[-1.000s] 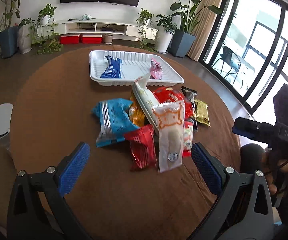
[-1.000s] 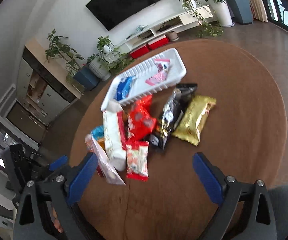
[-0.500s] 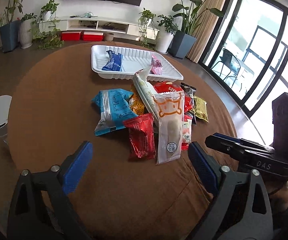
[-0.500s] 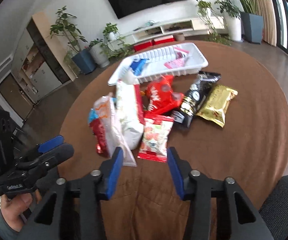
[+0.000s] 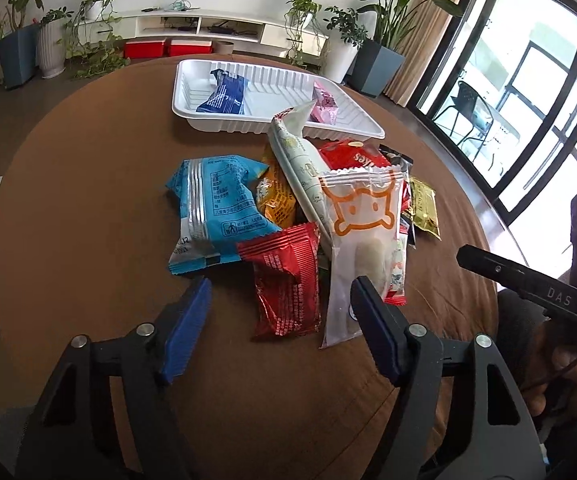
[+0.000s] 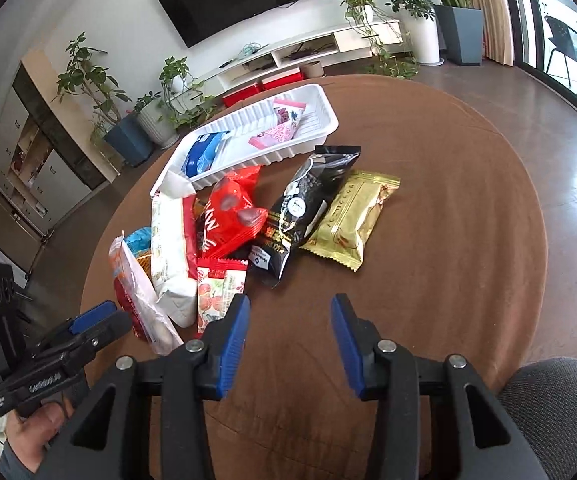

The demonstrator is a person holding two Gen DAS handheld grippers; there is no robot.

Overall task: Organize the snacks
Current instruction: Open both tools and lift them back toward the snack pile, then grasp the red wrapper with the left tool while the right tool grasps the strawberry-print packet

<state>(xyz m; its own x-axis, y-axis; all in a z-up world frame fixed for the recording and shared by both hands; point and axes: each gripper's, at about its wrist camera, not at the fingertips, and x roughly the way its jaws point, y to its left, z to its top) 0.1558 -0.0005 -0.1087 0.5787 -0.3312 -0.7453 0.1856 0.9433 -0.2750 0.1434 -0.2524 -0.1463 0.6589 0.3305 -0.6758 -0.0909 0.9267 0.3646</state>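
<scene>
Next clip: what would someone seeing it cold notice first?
The heap of bright snack packets in the middle of the round brown table, with a clear bag bearing an orange cartoon face lying on top. Behind it sits a white tray already holding a dark blue packet and a pink packet.

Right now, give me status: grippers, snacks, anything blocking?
Left gripper open, empty, over the red packet. Right gripper open, empty. Two packets in white tray; pile on the table unsorted. Nothing blocking.
</scene>
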